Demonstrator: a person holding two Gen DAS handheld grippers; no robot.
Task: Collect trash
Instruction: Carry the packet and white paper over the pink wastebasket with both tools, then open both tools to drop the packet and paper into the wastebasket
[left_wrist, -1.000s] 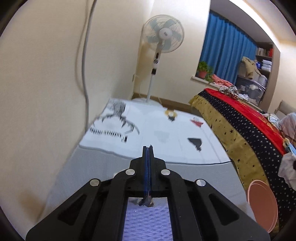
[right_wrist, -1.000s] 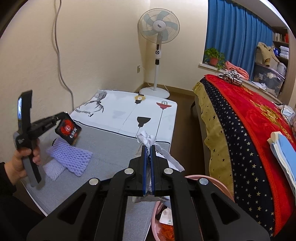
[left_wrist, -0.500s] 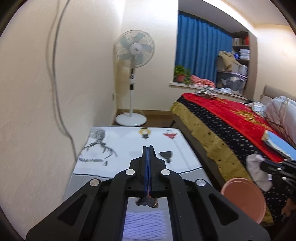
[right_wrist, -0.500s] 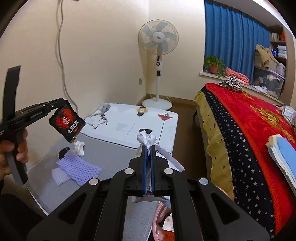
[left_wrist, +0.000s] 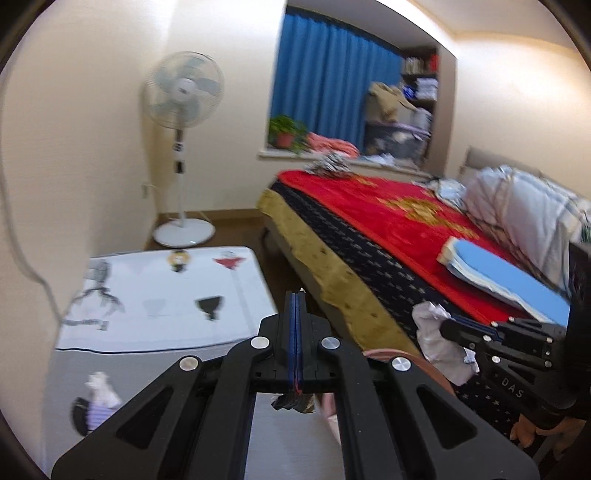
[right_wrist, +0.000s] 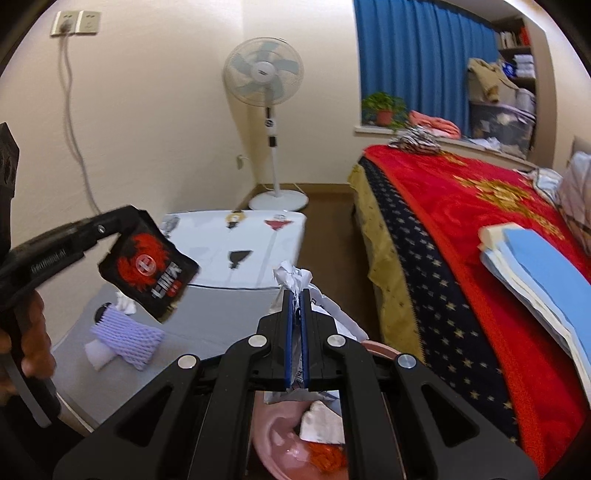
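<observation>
My left gripper is shut on a black and red snack packet; only a torn corner of the packet shows under its fingers in the left wrist view. It hangs above the grey table, left of the pink bin. My right gripper is shut on a crumpled white paper directly above the bin, which holds white and orange scraps. In the left wrist view the right gripper and its paper are at the right, over the bin's rim.
A purple foam net, a white tissue and a dark item lie on the table's near left. A white printed cloth covers its far end. A bed with a red blanket stands right; a fan stands behind.
My left gripper has swung right and risen with the packet, so the bed and the right gripper now fill its view. The right gripper has shifted with the paper over the bin.
</observation>
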